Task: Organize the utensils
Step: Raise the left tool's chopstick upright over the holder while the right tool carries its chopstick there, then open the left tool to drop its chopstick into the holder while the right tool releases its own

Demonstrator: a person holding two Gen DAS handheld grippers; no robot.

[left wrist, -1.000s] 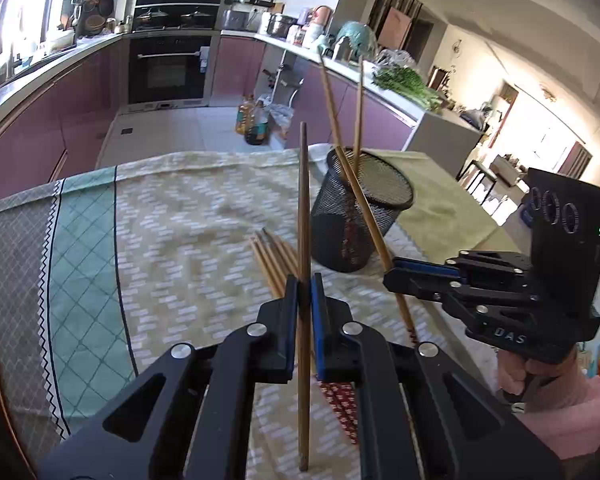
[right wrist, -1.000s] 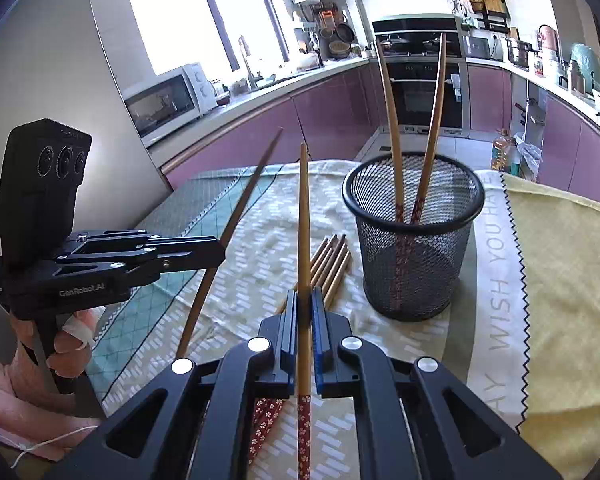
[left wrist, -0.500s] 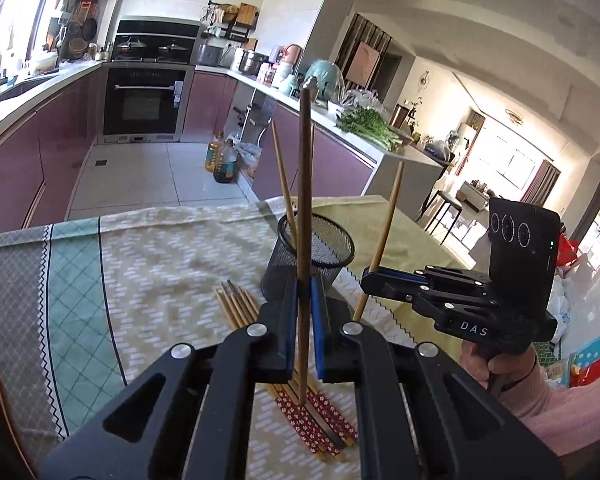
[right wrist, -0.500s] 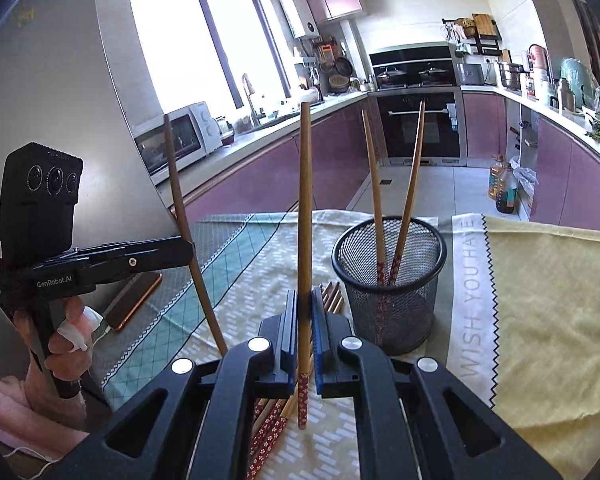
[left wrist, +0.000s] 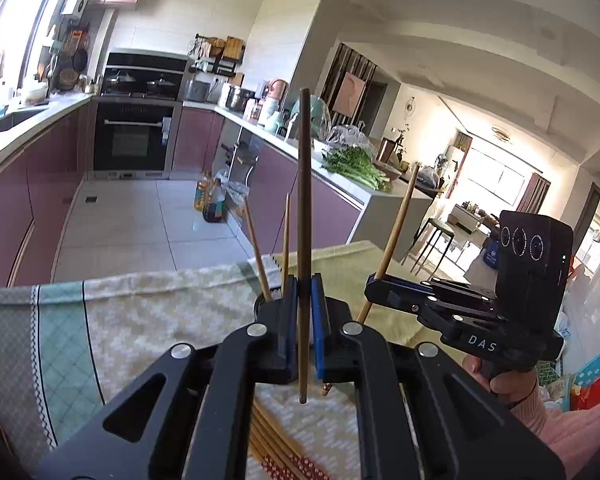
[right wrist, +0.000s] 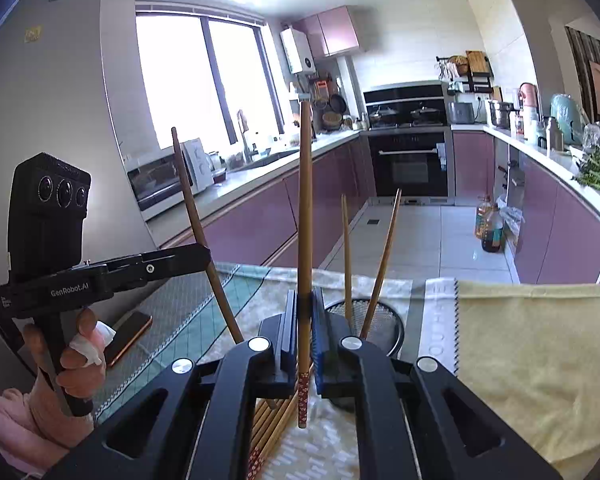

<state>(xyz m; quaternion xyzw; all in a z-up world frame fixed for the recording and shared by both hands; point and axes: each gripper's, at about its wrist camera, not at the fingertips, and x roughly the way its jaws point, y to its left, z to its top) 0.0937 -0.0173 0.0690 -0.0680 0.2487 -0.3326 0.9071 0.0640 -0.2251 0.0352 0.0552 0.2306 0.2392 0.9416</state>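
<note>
My left gripper [left wrist: 304, 285] is shut on a wooden chopstick [left wrist: 303, 200] that stands upright, its lower end hanging above the cloth. My right gripper [right wrist: 305, 297] is shut on a second upright chopstick [right wrist: 305, 208] with a red patterned end. Each gripper shows in the other's view: the right gripper [left wrist: 371, 283] with its slanted stick, the left gripper [right wrist: 207, 254] likewise. The black mesh cup [right wrist: 380, 314] stands just beyond the fingers with two chopsticks [right wrist: 346, 256] in it; in the left wrist view it is mostly hidden. Several loose chopsticks [right wrist: 272, 420] lie on the cloth below.
A patterned tablecloth [left wrist: 148, 312] covers the table, with a yellow cloth [right wrist: 520, 340] on the right part. A phone [right wrist: 128, 336] lies near the table's left edge. A person's hands hold both gripper handles. Kitchen counters and an oven lie beyond the table.
Both grippers have risen with their chopsticks, whose lower ends now hang clear of the cloth. The views tilted upward, so the mesh cup dropped low behind the fingers.
</note>
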